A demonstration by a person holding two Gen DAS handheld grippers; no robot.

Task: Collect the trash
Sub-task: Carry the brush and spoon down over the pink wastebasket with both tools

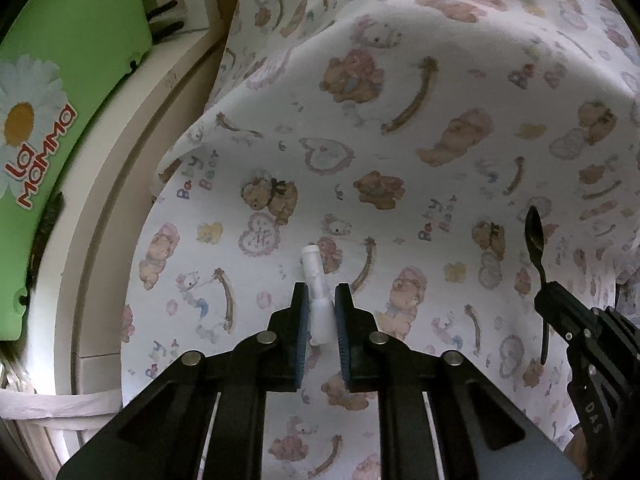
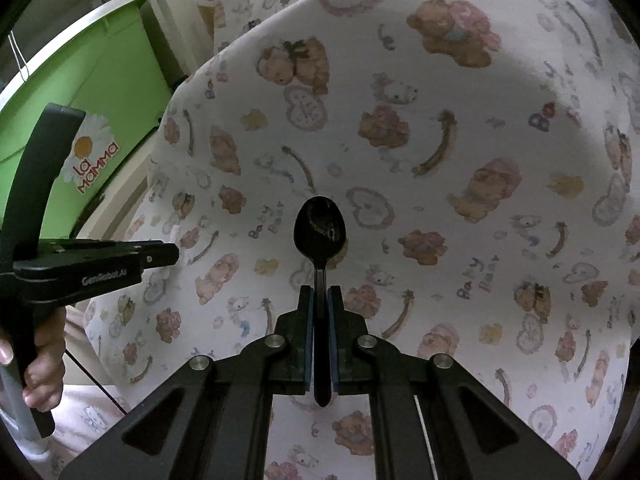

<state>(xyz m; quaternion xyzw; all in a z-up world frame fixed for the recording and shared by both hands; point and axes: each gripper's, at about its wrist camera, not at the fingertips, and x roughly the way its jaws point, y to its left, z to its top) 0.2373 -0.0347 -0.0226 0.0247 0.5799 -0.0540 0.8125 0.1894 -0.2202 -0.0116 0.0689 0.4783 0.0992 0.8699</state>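
Note:
My left gripper [image 1: 321,294] is shut on a small white plastic tube [image 1: 317,280] that sticks out forward between the pads, above a bear-print cloth [image 1: 400,140]. My right gripper [image 2: 319,294] is shut on the handle of a black plastic spoon [image 2: 319,229], bowl pointing forward over the same cloth [image 2: 440,160]. The right gripper [image 1: 560,308] with the spoon [image 1: 535,232] also shows at the right of the left wrist view. The left gripper [image 2: 172,252] shows at the left of the right wrist view.
A green bin with a daisy "La Mamma" label [image 1: 60,100] stands at the left beside a cream frame edge [image 1: 120,200]; it also shows in the right wrist view [image 2: 100,92]. The person's hand [image 2: 44,364] holds the left gripper's handle.

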